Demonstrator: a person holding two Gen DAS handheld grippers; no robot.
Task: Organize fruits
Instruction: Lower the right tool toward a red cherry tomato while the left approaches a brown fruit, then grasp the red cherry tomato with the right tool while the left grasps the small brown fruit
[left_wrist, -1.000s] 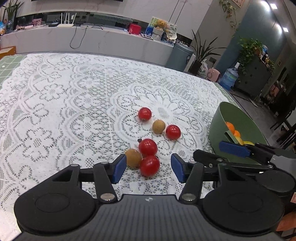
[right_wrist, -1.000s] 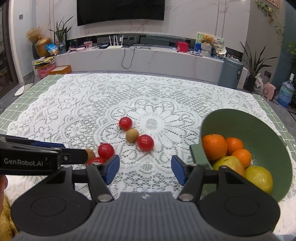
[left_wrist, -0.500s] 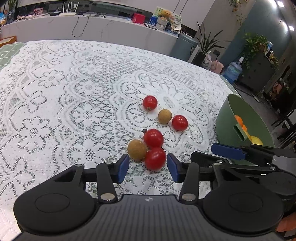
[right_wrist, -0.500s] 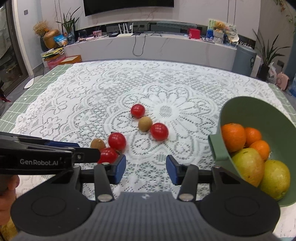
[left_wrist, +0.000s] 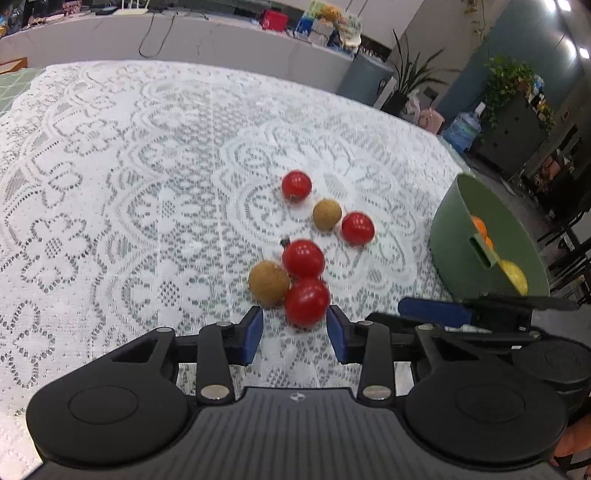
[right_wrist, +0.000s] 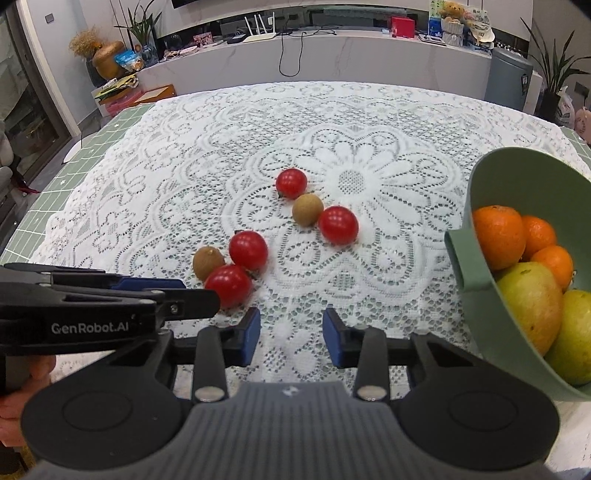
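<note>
Several red cherry tomatoes and two brown longans lie on the lace tablecloth. My left gripper (left_wrist: 294, 330) is open, its blue pads just short of the nearest tomato (left_wrist: 306, 301), which touches a longan (left_wrist: 268, 283) and another tomato (left_wrist: 303, 258). That gripper also shows in the right wrist view (right_wrist: 192, 291) beside the same tomato (right_wrist: 228, 285). My right gripper (right_wrist: 291, 336) is open and empty over bare cloth. A green bowl (right_wrist: 476, 192) at the right holds oranges (right_wrist: 498, 236) and yellow-green fruit (right_wrist: 532, 302).
Further back lie a tomato (left_wrist: 296, 185), a longan (left_wrist: 326, 214) and a tomato (left_wrist: 357, 228). The green bowl (left_wrist: 454, 236) stands at the table's right edge. A green mat (right_wrist: 55, 177) shows under the cloth at the left.
My left gripper has moved forward to the nearest tomato and its jaws have narrowed. My right gripper has moved forward and tilted down; the bowl now sits further right in its view.
</note>
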